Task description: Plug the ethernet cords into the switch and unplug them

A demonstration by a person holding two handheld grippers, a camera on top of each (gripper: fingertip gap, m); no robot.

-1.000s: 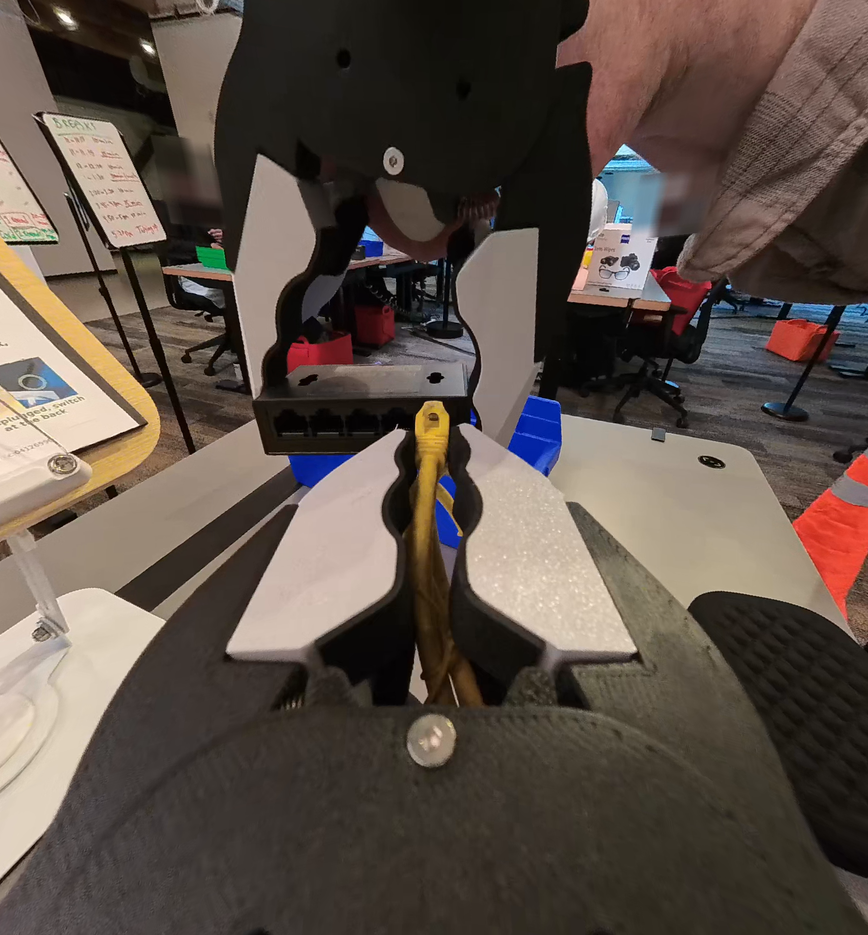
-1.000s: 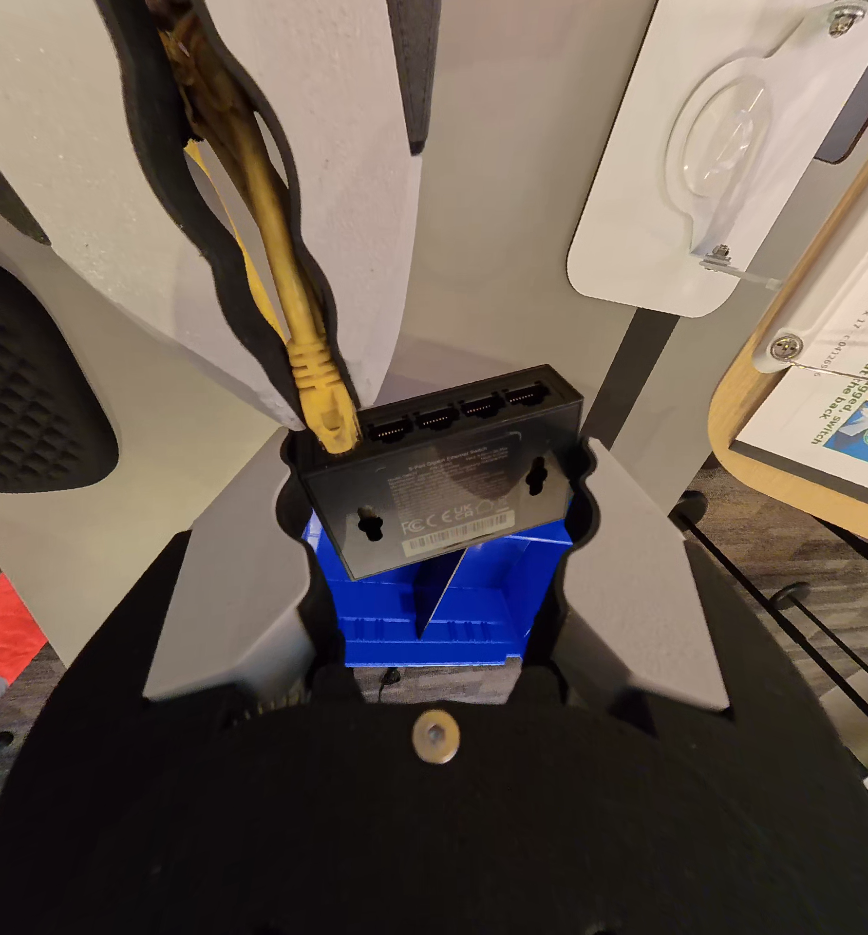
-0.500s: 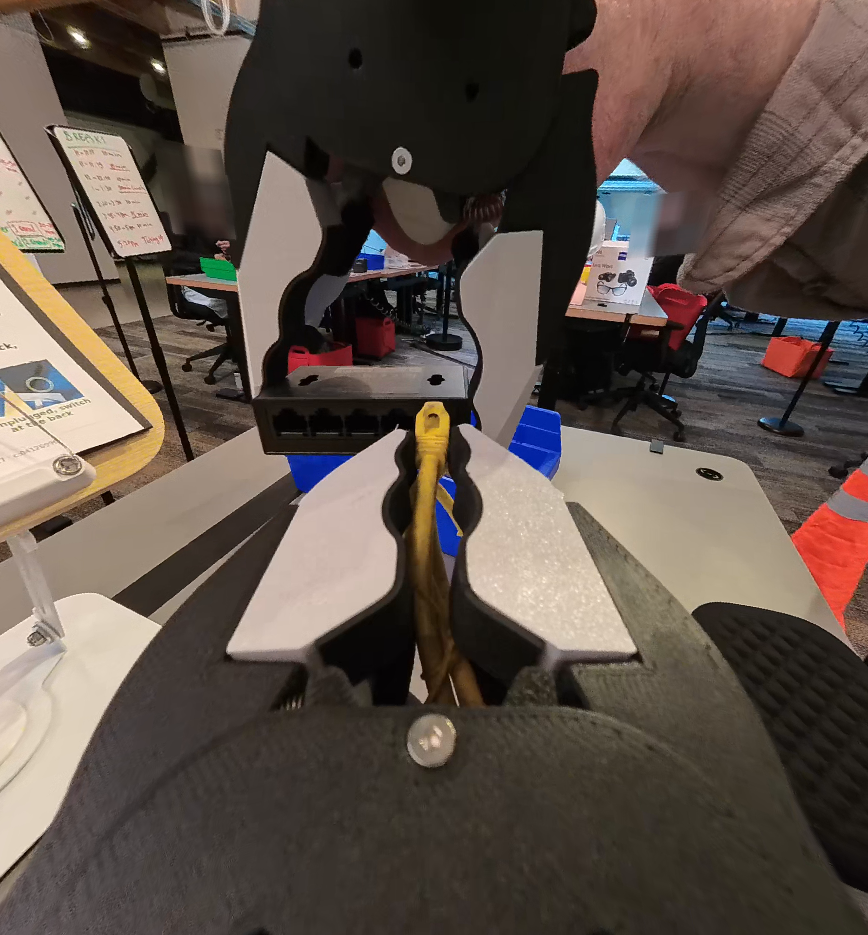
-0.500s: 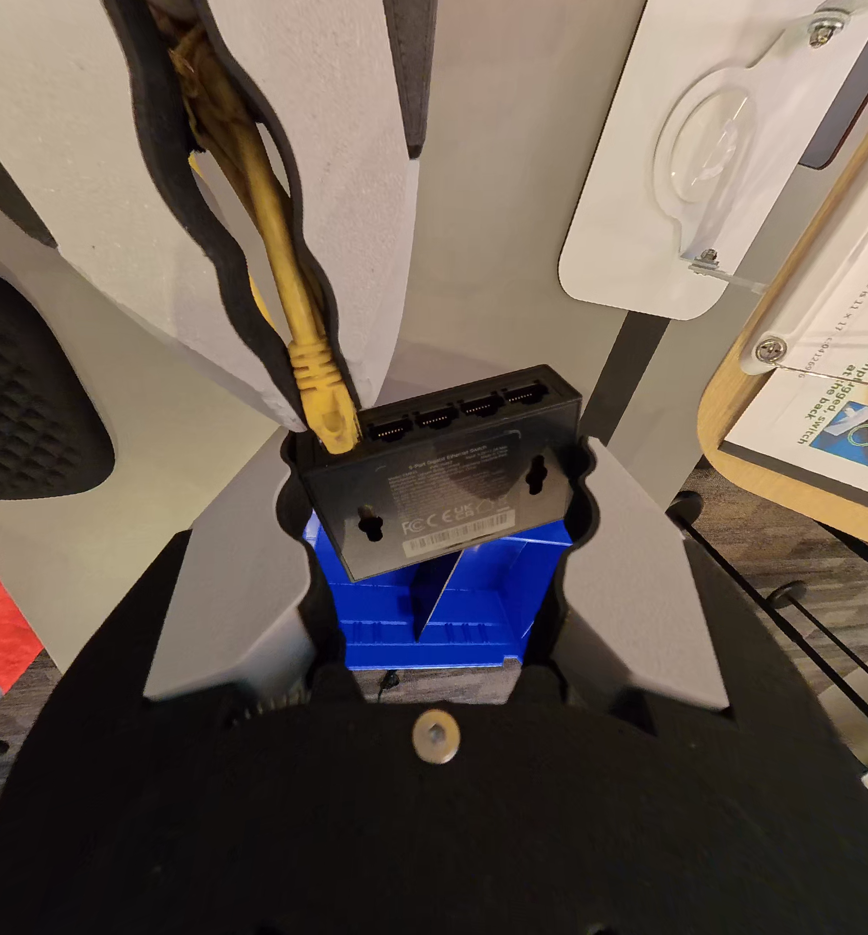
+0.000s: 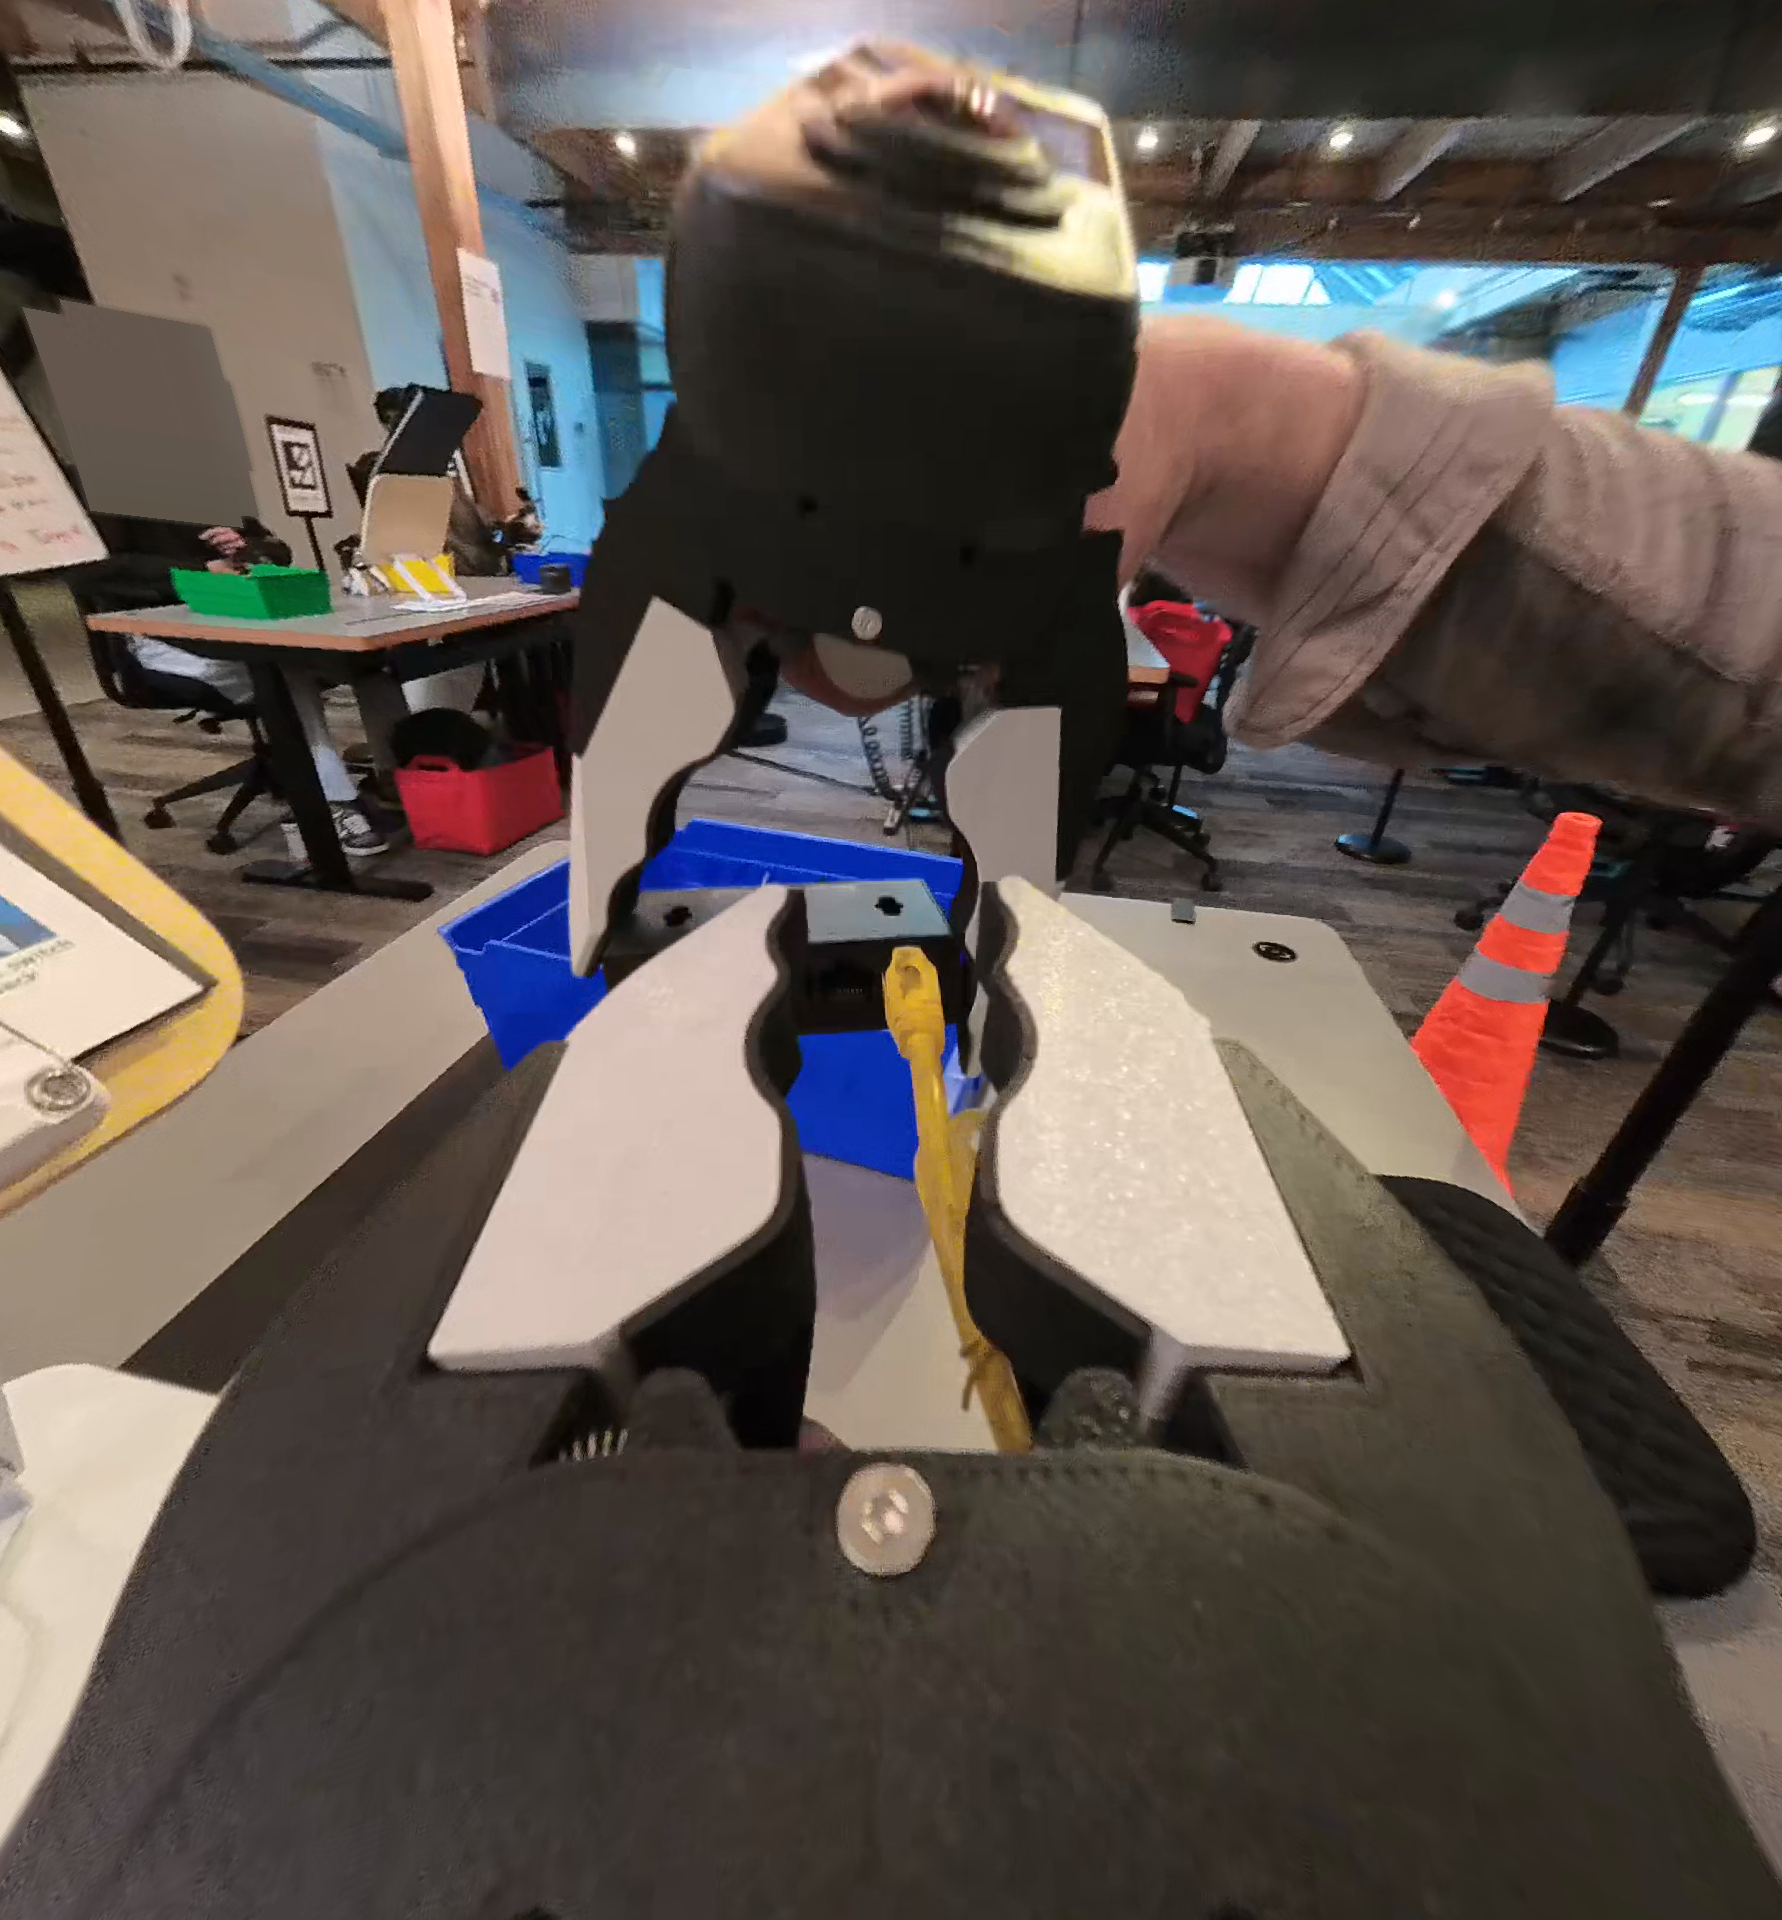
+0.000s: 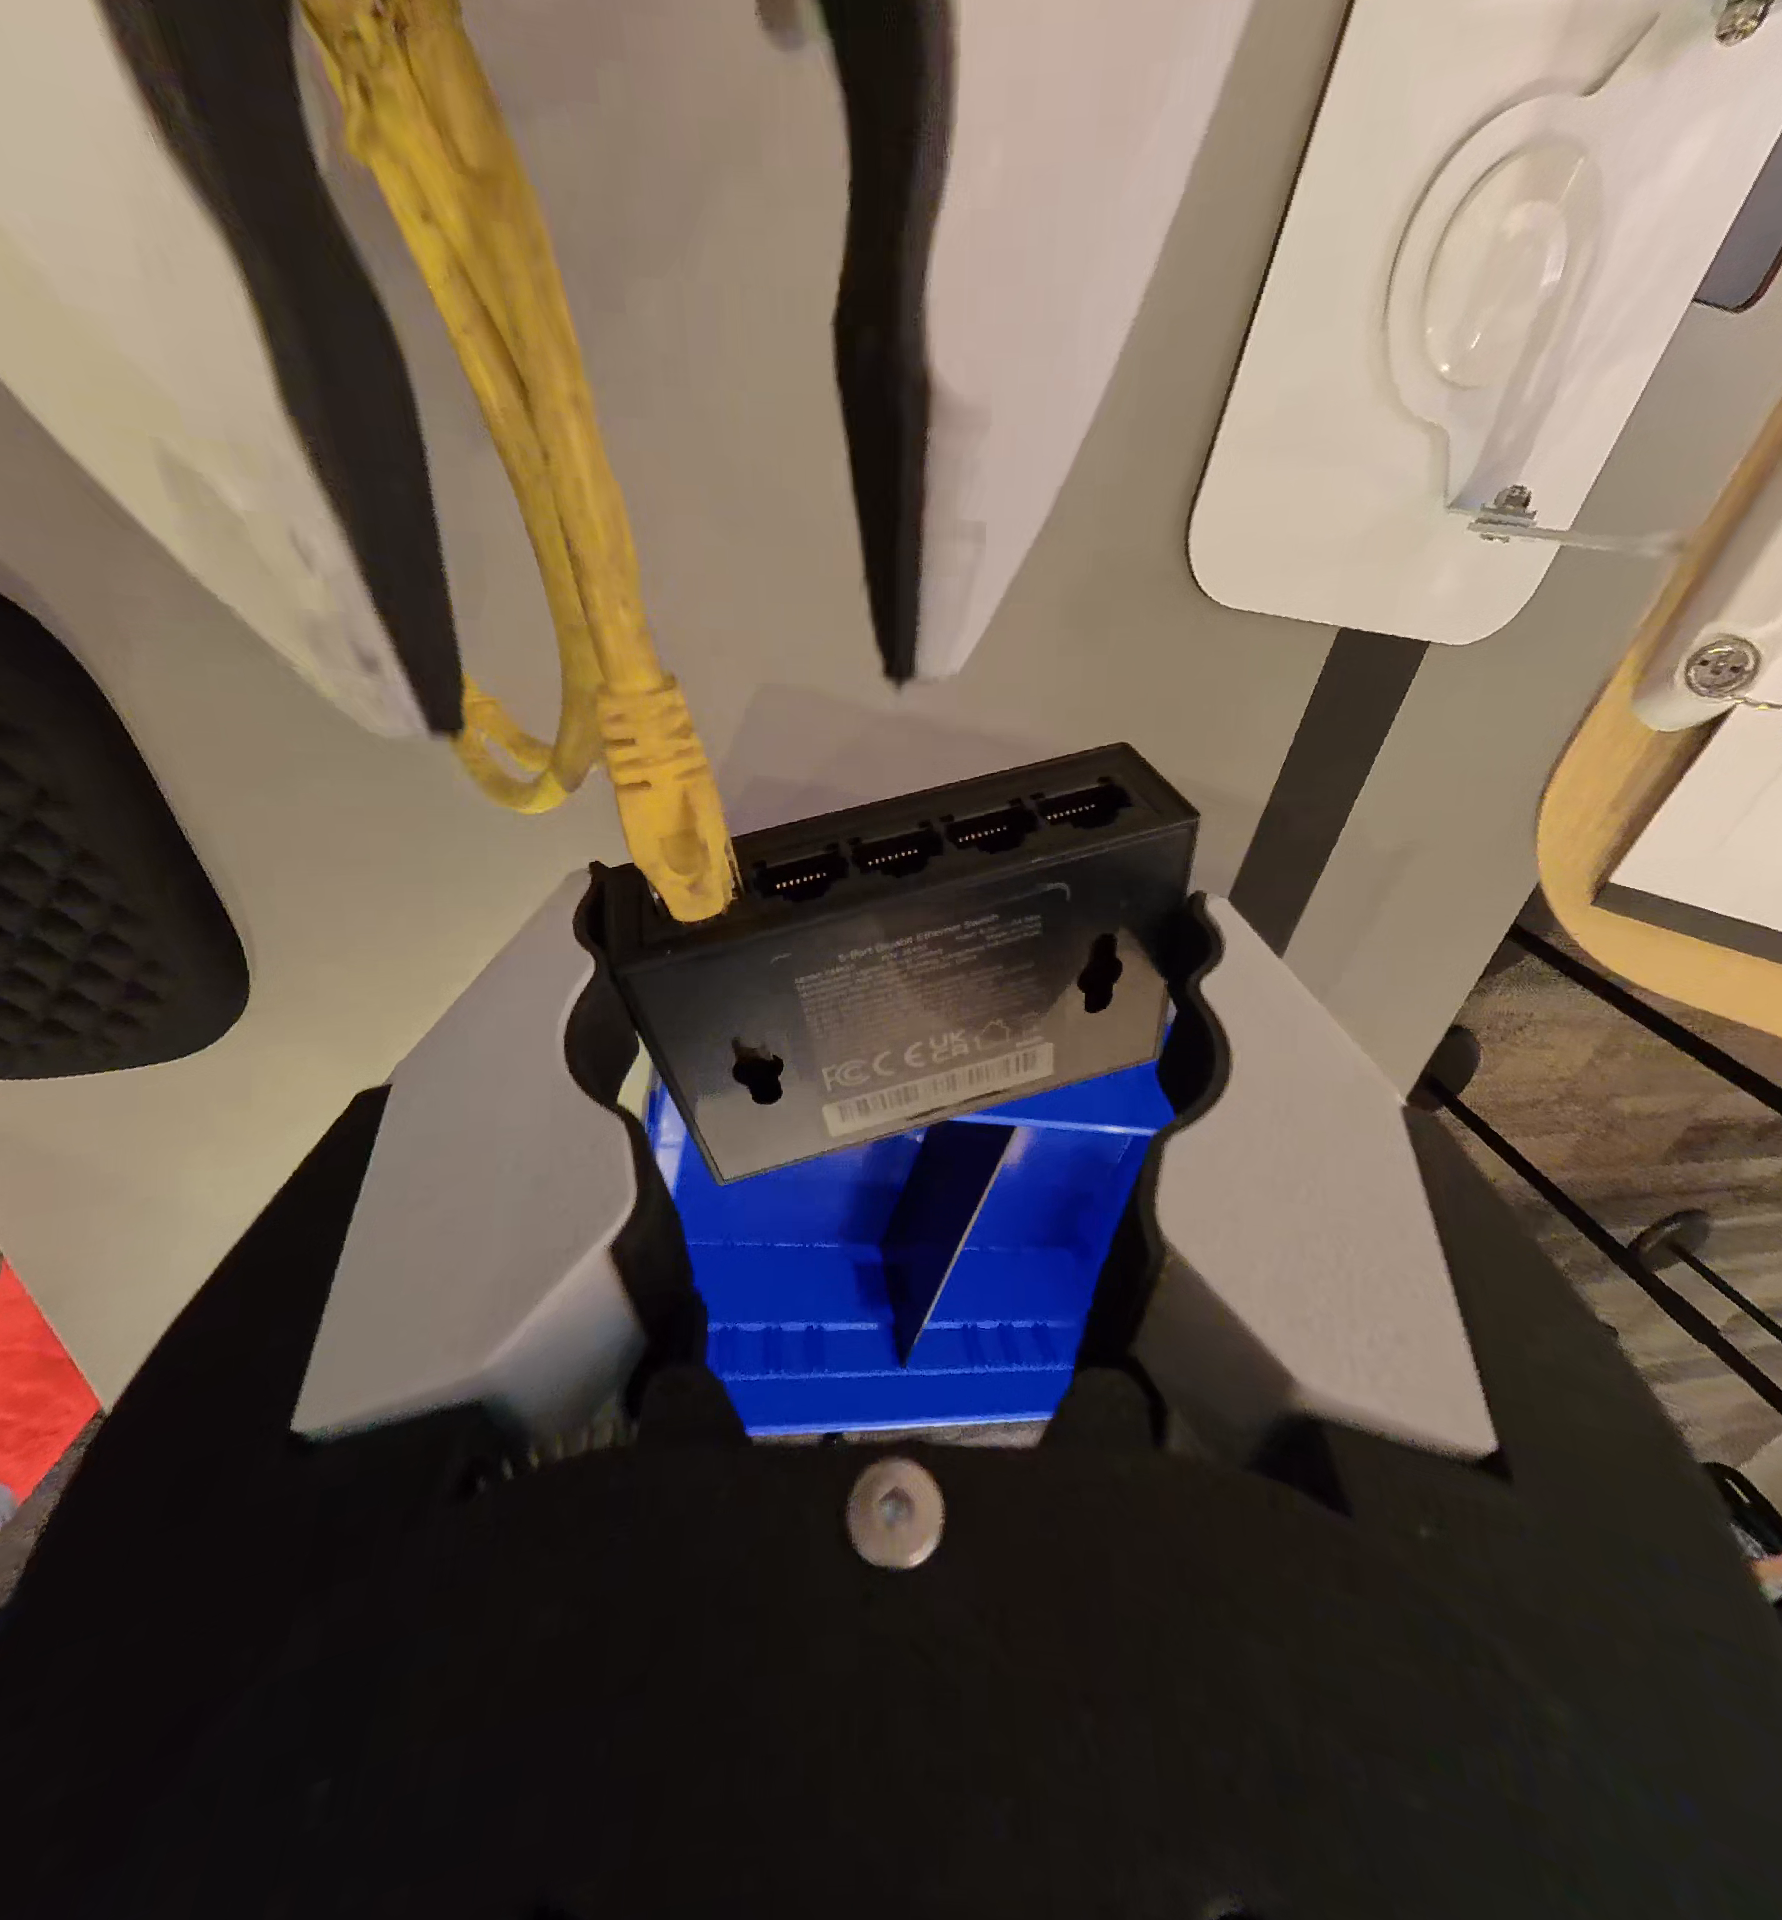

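Observation:
My right gripper [image 6: 897, 935] is shut on the black ethernet switch [image 6: 918, 997], one pad on each short end, and holds it above the blue bin [image 6: 814, 1278]. A yellow ethernet cord [image 6: 658, 769] has its plug in the end port at the left of the port row; the other ports are bare. My left gripper [image 5: 882, 935] is open just in front of the switch [image 5: 845, 982]. The cord [image 5: 918, 1039] runs loose between its fingers, close to the right one, and neither pad presses on it. The left gripper also shows in the right wrist view [image 6: 669, 696], with its fingers spread on either side of the cord.
The grey table [image 5: 1230, 997] carries the blue bin [image 5: 523, 956] at its far edge. A wood-rimmed sign stand [image 5: 56, 935] on a white base [image 6: 1438, 312] stands at the left. A black textured pad [image 5: 1593, 1403] lies at the right. An orange cone [image 5: 1500, 987] stands on the floor beyond. The left gripper's tips are roughly 9 cm from the right gripper's.
My left gripper's pads have come apart and let go of the yellow cord, and it has drawn back a little. The plug stays in the switch. My right gripper still holds the switch.

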